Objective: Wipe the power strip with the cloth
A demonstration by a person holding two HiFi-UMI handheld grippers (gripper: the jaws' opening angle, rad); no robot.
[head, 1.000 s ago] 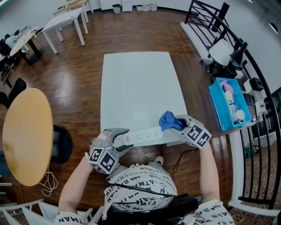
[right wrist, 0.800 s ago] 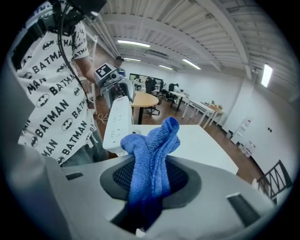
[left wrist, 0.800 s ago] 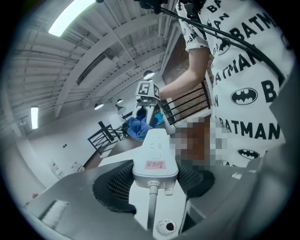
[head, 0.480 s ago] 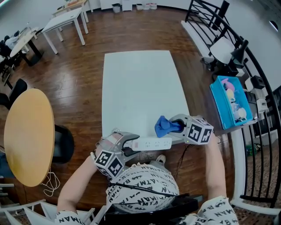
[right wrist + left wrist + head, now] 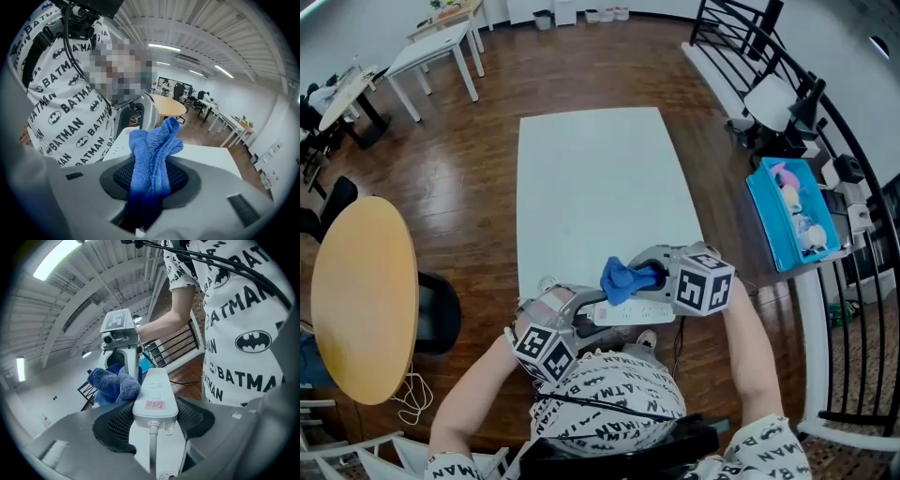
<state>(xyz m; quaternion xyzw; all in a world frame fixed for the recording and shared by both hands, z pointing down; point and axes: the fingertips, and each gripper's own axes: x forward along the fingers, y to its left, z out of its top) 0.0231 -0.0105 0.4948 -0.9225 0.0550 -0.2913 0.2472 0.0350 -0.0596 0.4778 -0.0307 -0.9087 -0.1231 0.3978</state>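
Head view: the white power strip [image 5: 636, 311] sits at the near edge of the white table [image 5: 591, 178], lying crosswise just in front of the person's torso. The left gripper [image 5: 584, 307] holds it by its left end. The left gripper view confirms both padded jaws pressing the sides of the strip at its cord end, where a pink label [image 5: 155, 405] faces up and the white cord [image 5: 152, 446] runs back between the jaws. The jaws stand fairly wide, filled by the strip's width.

The right gripper [image 5: 649, 276] comes in from the right, its jaws narrow and clamped on a bunched blue cloth [image 5: 622, 277]. The right gripper view shows the cloth pinched between both pads and rising beyond the fingertips. The free bunch of the cloth lies against the strip's upper face and edge, close to the left gripper's jaws.

A blue bin [image 5: 766, 225] stands well apart at the right; a round wooden table [image 5: 364, 292] stands at the left.
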